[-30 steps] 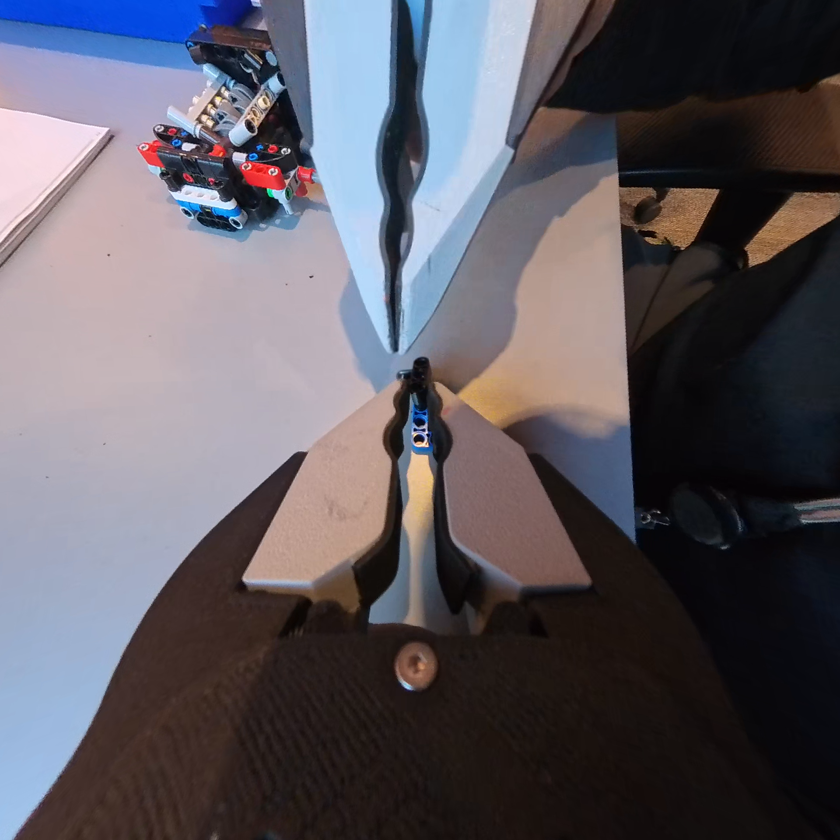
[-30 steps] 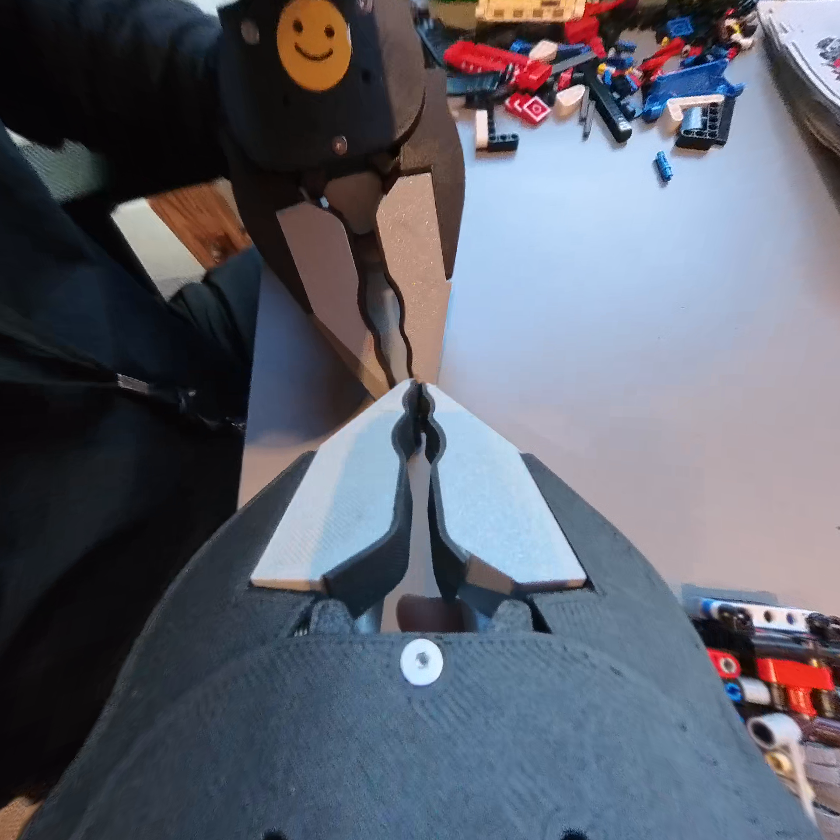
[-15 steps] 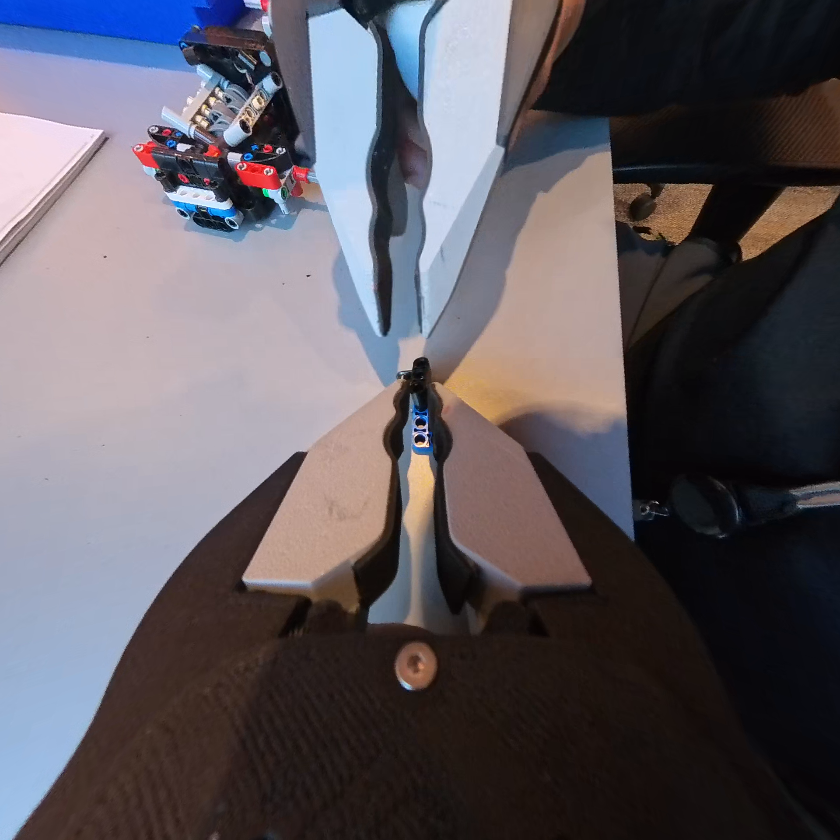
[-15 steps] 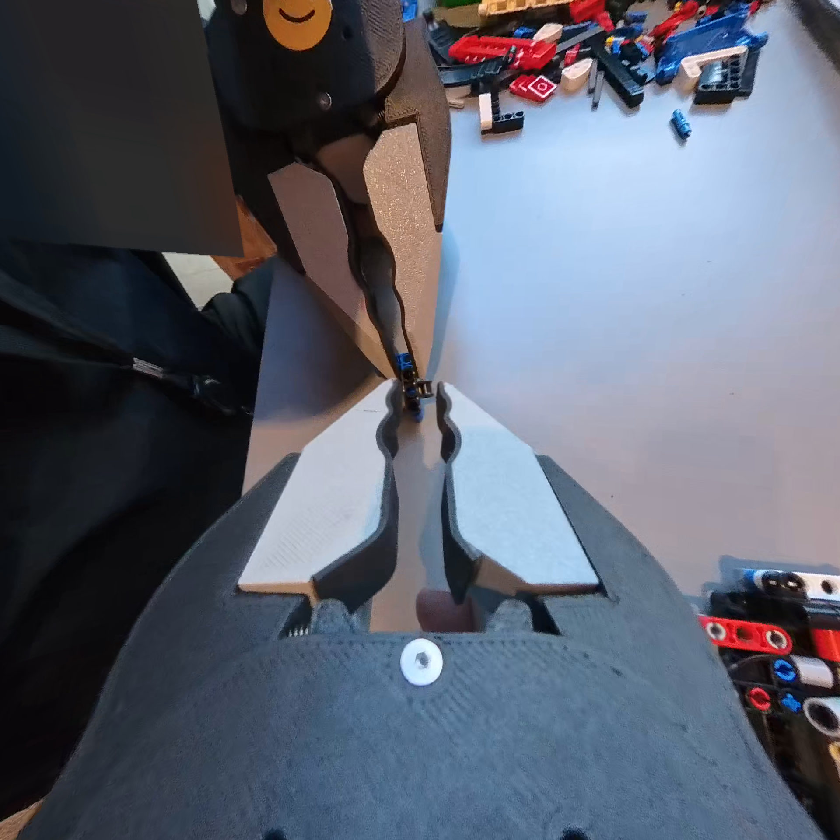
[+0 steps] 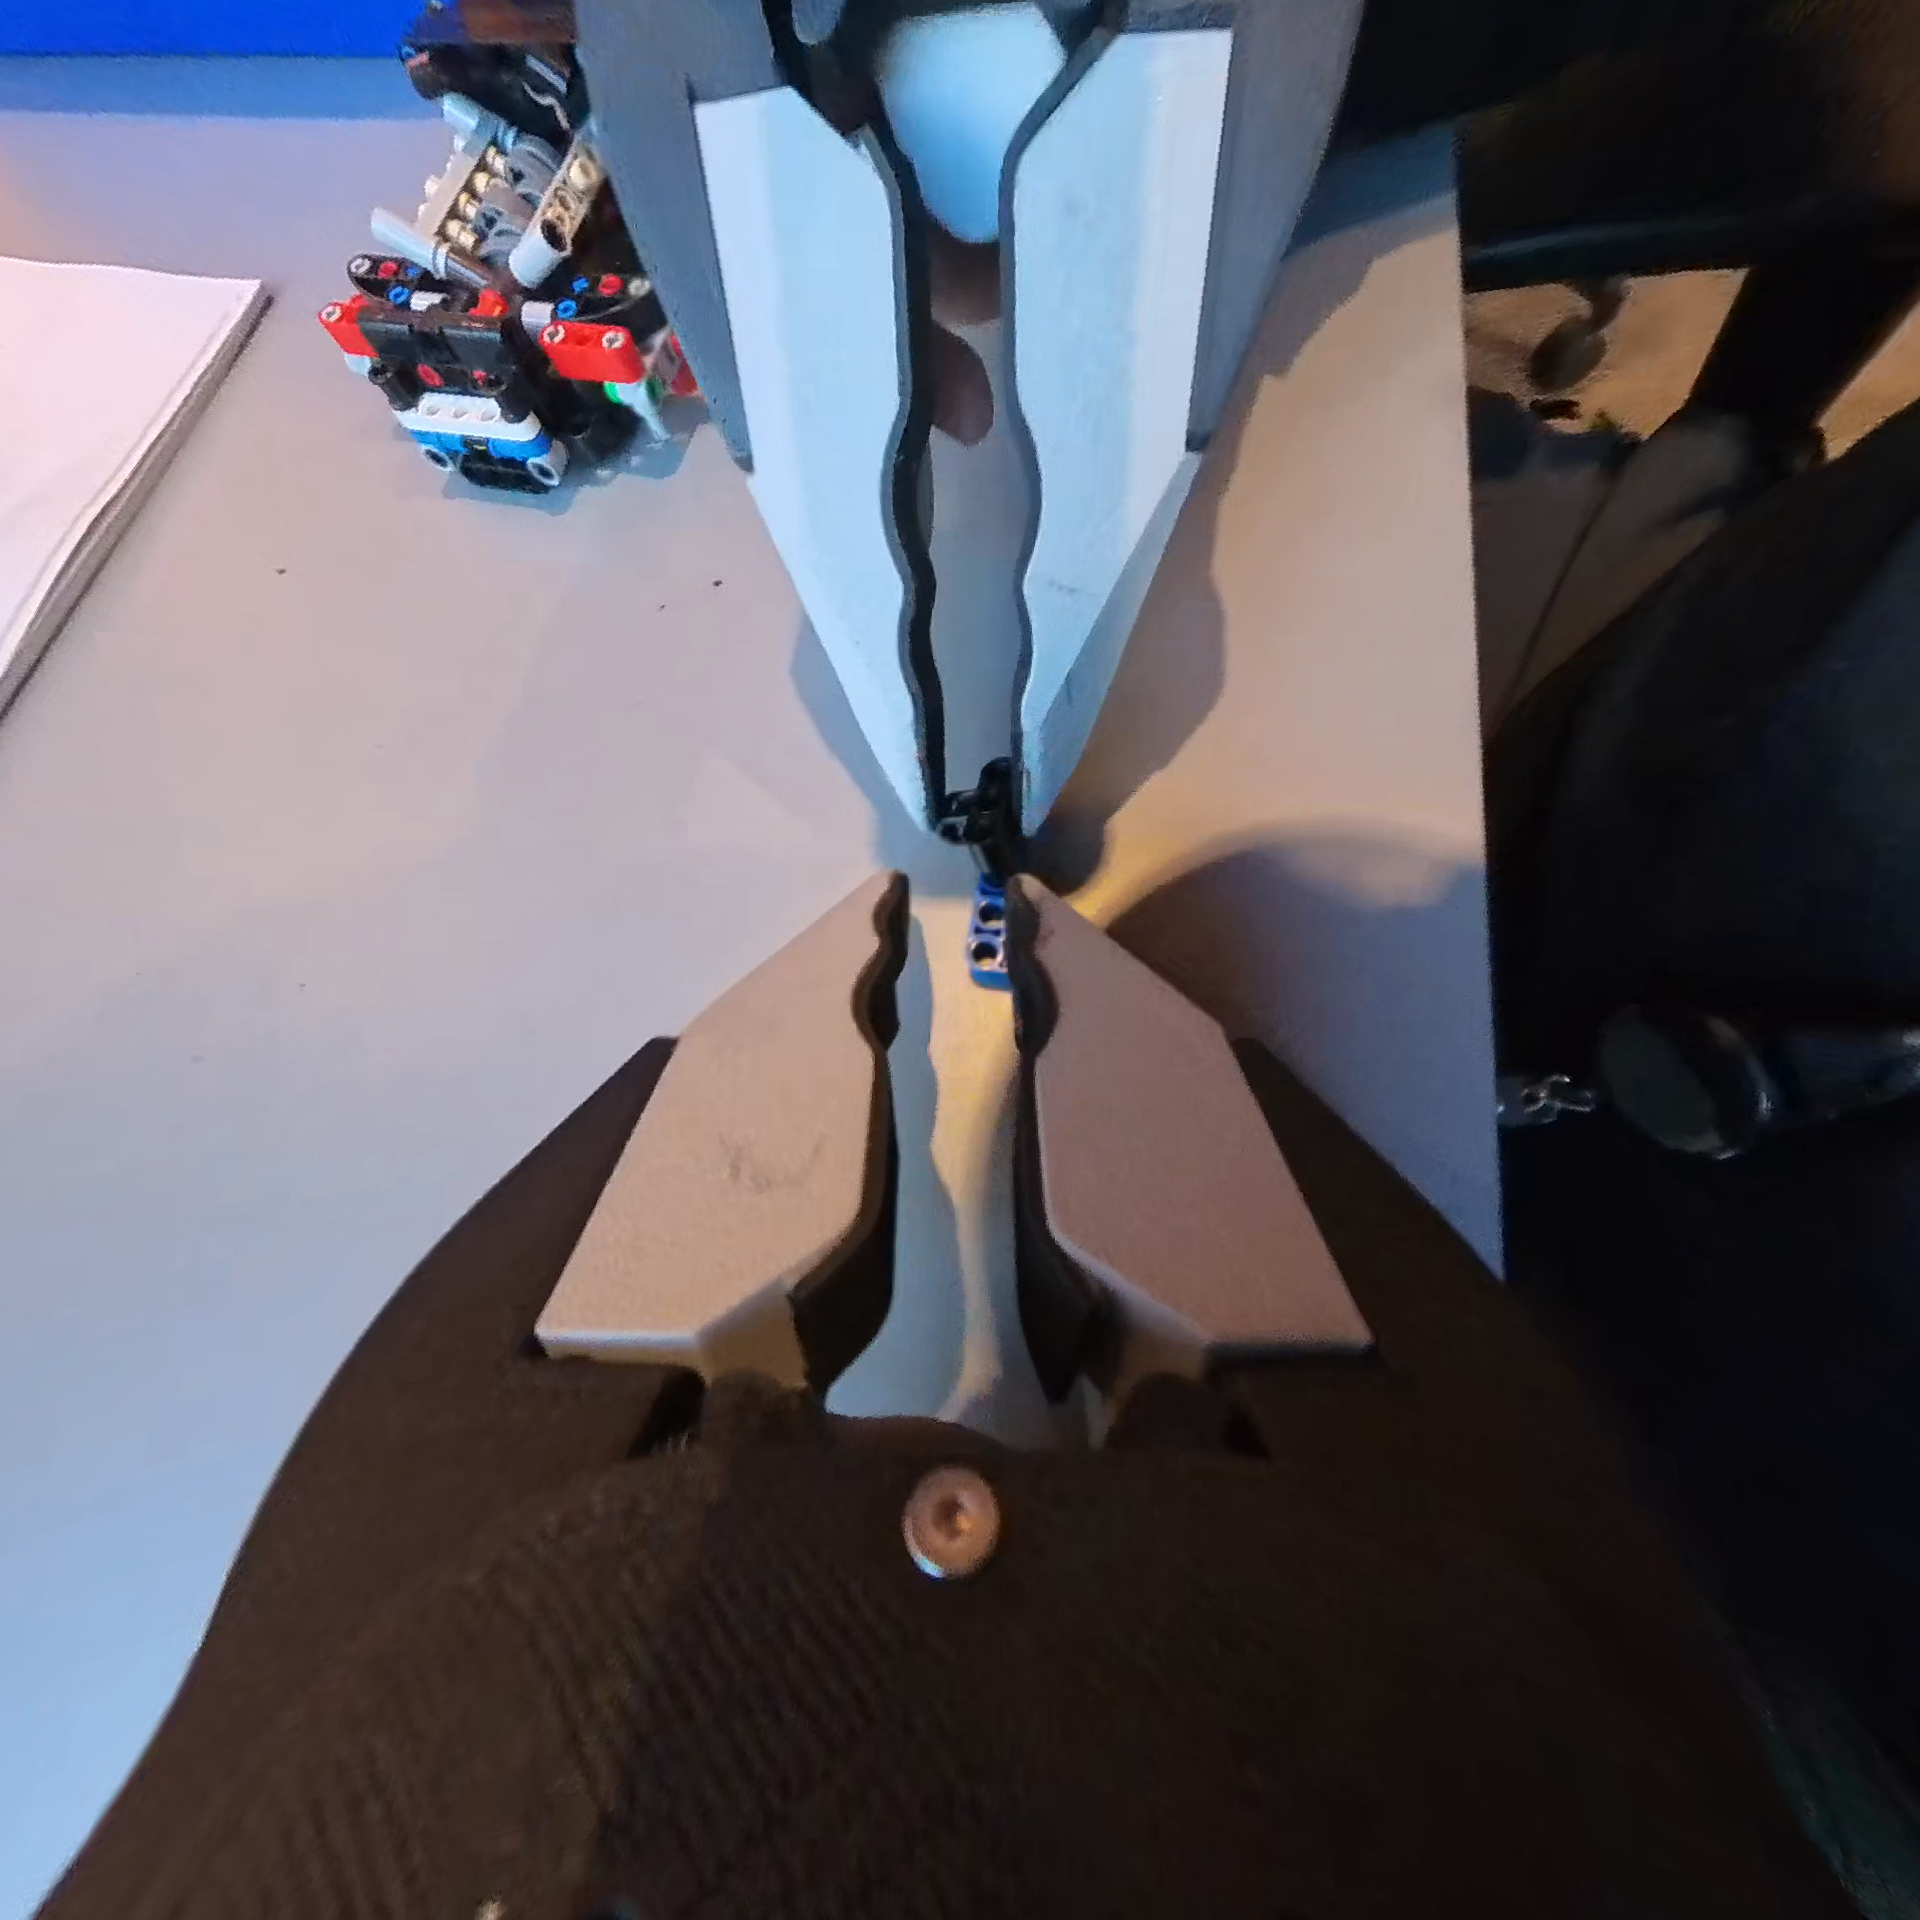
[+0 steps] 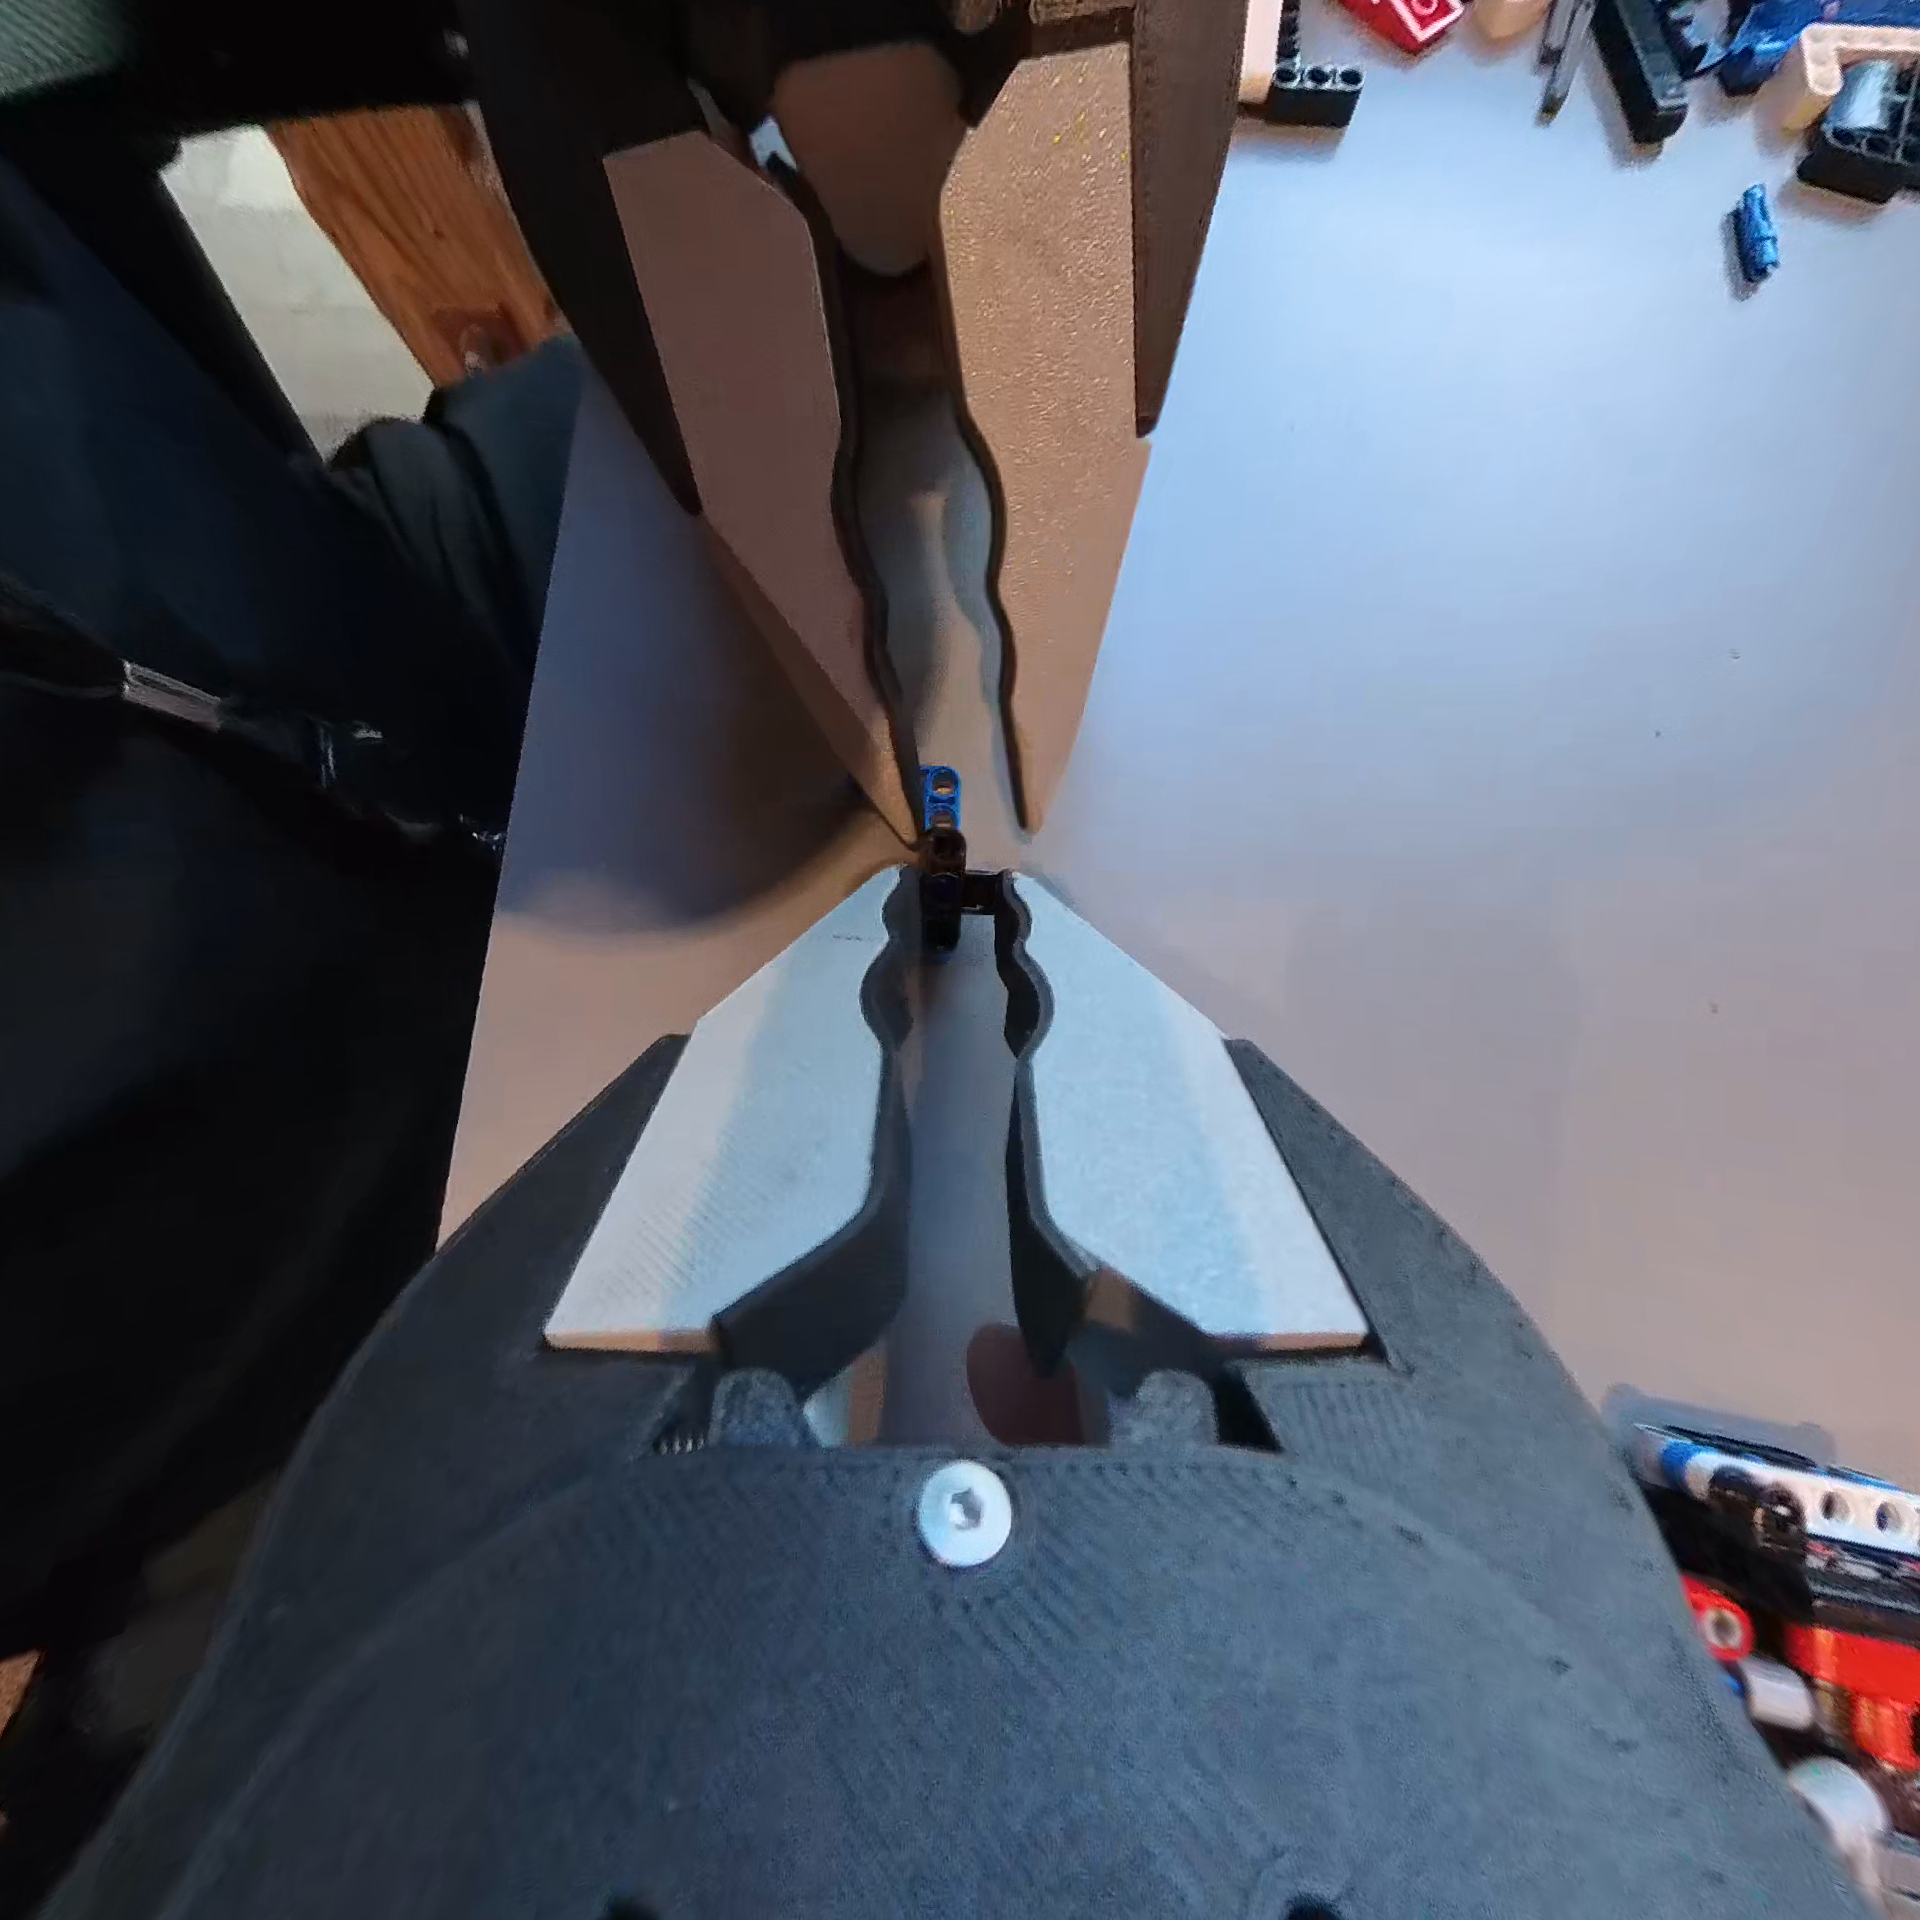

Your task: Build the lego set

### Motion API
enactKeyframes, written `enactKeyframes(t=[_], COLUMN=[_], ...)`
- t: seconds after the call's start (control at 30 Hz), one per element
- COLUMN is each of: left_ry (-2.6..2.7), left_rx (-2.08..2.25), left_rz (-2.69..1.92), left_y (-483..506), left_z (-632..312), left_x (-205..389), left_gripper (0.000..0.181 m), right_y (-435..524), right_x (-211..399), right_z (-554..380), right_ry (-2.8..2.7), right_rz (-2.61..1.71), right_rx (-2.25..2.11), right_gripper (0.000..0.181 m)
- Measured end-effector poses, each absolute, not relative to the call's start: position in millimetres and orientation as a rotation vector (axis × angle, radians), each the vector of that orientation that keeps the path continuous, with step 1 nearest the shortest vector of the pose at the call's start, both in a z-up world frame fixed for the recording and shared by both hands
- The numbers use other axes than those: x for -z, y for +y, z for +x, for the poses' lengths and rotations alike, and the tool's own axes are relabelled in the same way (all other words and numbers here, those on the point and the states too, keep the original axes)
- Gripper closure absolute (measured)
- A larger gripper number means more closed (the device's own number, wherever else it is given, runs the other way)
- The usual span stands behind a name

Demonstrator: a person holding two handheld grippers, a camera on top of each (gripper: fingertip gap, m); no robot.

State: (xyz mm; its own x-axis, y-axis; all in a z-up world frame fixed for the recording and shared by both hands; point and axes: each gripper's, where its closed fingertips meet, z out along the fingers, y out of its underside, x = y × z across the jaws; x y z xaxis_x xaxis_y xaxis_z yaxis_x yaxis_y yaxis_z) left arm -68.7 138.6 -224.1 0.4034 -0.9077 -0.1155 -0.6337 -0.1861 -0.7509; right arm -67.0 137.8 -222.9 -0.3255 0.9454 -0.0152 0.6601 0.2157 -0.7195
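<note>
Here my left gripper [image 5: 956,894] stands released, its jaws parted, with the small blue piece [image 5: 988,933] lying against its right-hand finger. Tip to tip opposite it, my right gripper [image 6: 961,894] is clamped on the black connector [image 6: 943,902] joined to that blue piece, both held above the grey surface [image 5: 364,779]. The partly built model [image 5: 488,343] sits beyond my left gripper, off to its left, and loose bricks [image 6: 1662,73] lie well ahead of my right one.

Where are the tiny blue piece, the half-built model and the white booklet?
blue piece [image 5: 988,940], left wrist view, its holed face.
half-built model [image 5: 488,343], left wrist view, black front panel.
white booklet [image 5: 94,405], left wrist view, cover.
</note>
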Motion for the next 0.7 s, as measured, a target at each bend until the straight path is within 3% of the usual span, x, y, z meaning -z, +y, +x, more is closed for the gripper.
enactKeyframes(t=[0.33, 0.47, 0.7], left_ry=[1.29, 1.274, 1.275], left_rx=[0.548, 0.573, 0.543], left_rz=[-2.043, -2.056, -2.04], left_y=[122, 123, 123], left_z=[-77, -73, -70], left_x=[222, 234, 234], left_gripper=[0.144, 0.159, 0.159], right_y=[140, 141, 138], right_x=[221, 222, 222], right_z=[-71, -70, -68], right_ry=[-2.216, -2.252, -2.271], right_rz=[-1.521, -1.532, -1.524], right_rx=[-0.672, -0.581, -0.506], right_gripper=[0.171, 0.17, 0.171])
